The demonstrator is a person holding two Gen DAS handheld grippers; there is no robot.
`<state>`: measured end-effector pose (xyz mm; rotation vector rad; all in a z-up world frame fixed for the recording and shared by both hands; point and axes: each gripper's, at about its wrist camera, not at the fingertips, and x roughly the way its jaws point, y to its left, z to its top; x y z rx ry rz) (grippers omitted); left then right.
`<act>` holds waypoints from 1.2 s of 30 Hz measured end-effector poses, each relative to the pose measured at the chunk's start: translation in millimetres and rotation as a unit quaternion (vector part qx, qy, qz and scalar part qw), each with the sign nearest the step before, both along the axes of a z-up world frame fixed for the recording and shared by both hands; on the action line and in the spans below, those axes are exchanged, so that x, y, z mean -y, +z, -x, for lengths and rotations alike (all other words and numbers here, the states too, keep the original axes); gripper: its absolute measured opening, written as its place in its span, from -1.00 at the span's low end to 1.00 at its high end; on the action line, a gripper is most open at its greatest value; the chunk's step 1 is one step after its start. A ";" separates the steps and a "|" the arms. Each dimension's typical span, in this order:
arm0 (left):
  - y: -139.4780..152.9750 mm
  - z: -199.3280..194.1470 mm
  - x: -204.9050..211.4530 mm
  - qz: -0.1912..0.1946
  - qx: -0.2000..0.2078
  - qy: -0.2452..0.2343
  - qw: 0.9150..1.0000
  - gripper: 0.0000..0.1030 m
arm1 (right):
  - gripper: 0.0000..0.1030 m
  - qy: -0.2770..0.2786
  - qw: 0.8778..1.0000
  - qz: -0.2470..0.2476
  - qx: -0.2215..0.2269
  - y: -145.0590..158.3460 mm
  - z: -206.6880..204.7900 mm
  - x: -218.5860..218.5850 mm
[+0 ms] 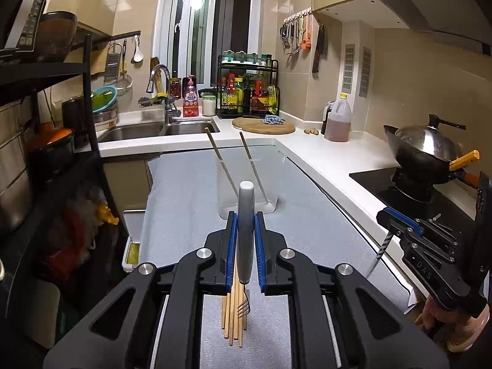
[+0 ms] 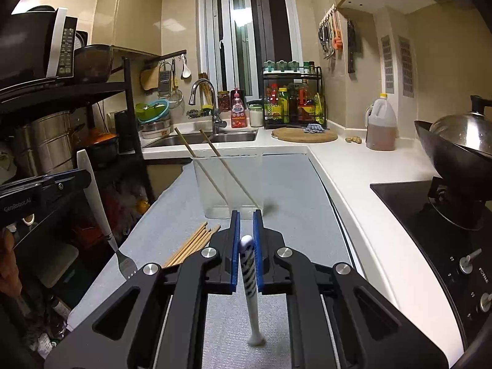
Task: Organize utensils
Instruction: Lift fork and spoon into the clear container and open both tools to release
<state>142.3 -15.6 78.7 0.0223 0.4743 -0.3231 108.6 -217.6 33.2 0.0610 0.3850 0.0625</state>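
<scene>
Fork (image 1: pixel 246 215) clamped; clear container (image 2: pixel 229 184) holds two chopsticks (image 2: pixel 215 166).

"genrobot.ai" on left gripper (image 2: pixel 84 176), "fotile" on hob (image 2: pixel 430 215).

Colours on the grey table (image 1: pixel 184 190)
White-handled fork (image 1: pixel 246 230), blue-and-white striped spoon (image 2: pixel 249 273), tan chopsticks (image 1: pixel 233 313), blue-padded black tongs.

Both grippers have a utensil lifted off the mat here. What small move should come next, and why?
Probably carry the fork in the left gripper forward over the clear container and lower it in. The container stands just ahead and already holds two chopsticks. The right gripper can follow with its spoon.
</scene>
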 end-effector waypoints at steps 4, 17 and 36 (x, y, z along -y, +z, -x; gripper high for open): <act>7.6 -5.6 -0.5 -0.006 -0.003 -0.005 1.000 -0.78 | -0.84 0.000 1.000 0.005 -0.005 5.3 -3.9 -2.1; 48.3 -45.2 -1.9 0.003 0.004 -0.022 1.000 -0.78 | -0.87 0.015 1.000 0.013 0.011 52.0 -48.2 -5.3; 124.6 -159.4 25.0 0.021 0.052 -0.033 0.998 -0.78 | -0.89 0.032 0.995 0.063 0.072 165.2 -178.1 -20.0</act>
